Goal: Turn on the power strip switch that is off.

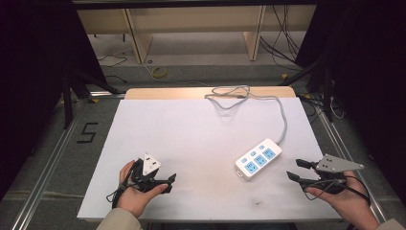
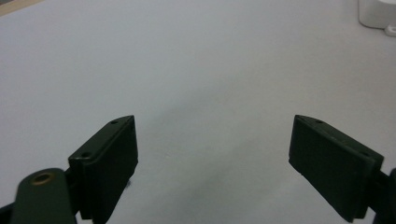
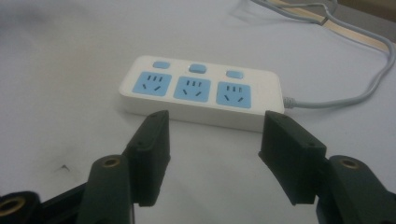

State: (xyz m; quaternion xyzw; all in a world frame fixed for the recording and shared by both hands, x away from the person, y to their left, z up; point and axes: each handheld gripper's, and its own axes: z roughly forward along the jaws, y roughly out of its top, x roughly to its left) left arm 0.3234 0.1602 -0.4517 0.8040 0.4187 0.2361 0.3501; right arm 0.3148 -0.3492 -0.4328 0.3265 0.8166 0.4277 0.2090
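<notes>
Power strip [image 1: 258, 159] lies flat on the white bench [image 1: 191, 129], right of centre, set diagonally. White body w/ 3 blue sockets in a row and 3 small blue buttons beside them, seen clearly in the right gripper view [image 3: 201, 91]. No brand or printed text readable on it. Its grey cord [image 1: 283, 115] leaves the far end, curves toward the back edge of the bench and ends in a loose loop there.

Right gripper [image 1: 297, 170] sits near the bench's right front edge, just beside the strip but not touching; jaws wide apart, nothing btwn them. In its own view the strip's long side lies straight ahead of the jaws [image 3: 212, 156], bare bench in btwn, nothing blocking.

Left gripper [image 1: 168, 182] is at the front left, well apart from the strip, jaws also spread wide and empty over bare bench [image 2: 210, 154]. A corner of the strip [image 2: 376, 11] shows top right in that view.

Around: dark smudge mark [image 1: 258, 203] on the bench near the front edge. On the floor left of the bench, black tape shaped like a "5" [image 1: 87, 132]. Cables [image 1: 282, 43] and wooden furniture legs [image 1: 136, 40] behind the bench.
</notes>
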